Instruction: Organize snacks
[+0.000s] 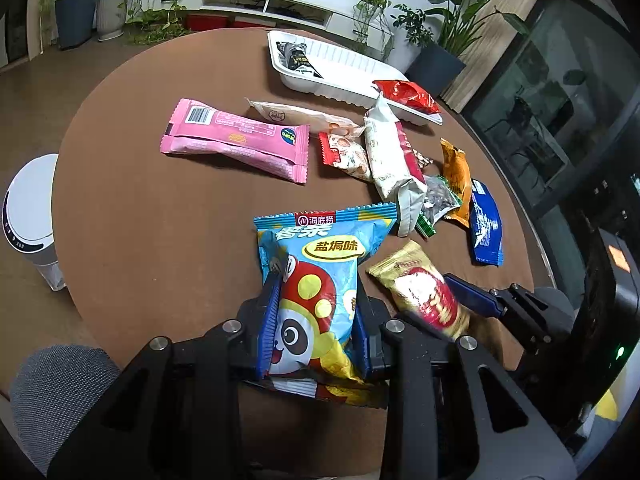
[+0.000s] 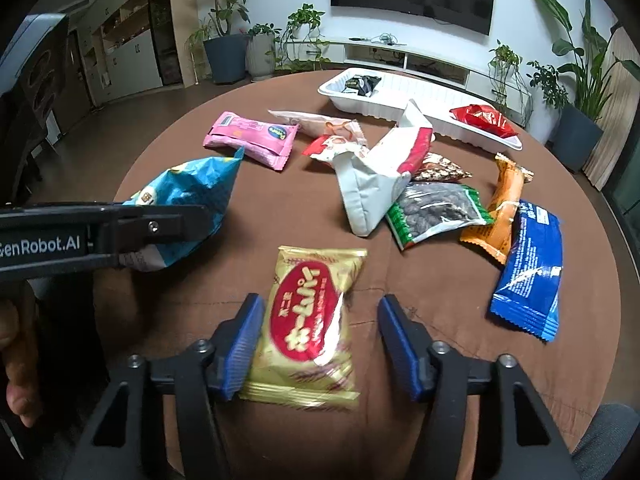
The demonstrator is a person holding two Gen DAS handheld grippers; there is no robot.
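Two grips: your left gripper point(image 1: 316, 320) clamps the blue panda chip bag point(image 1: 320, 280); right gripper point(image 2: 320, 344) straddles the gold snack packet point(image 2: 310, 328), unpinched. Slick, puffy foil: pinch mid-body gently.

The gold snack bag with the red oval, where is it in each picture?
Left wrist view: the gold snack bag lies low and right of middle, beside the blue panda bag that the left claw holds.
Right wrist view: the gold bag lies low in the middle, between the right claw's blue pads.
Shared landmark: the white tray at the table's far side.
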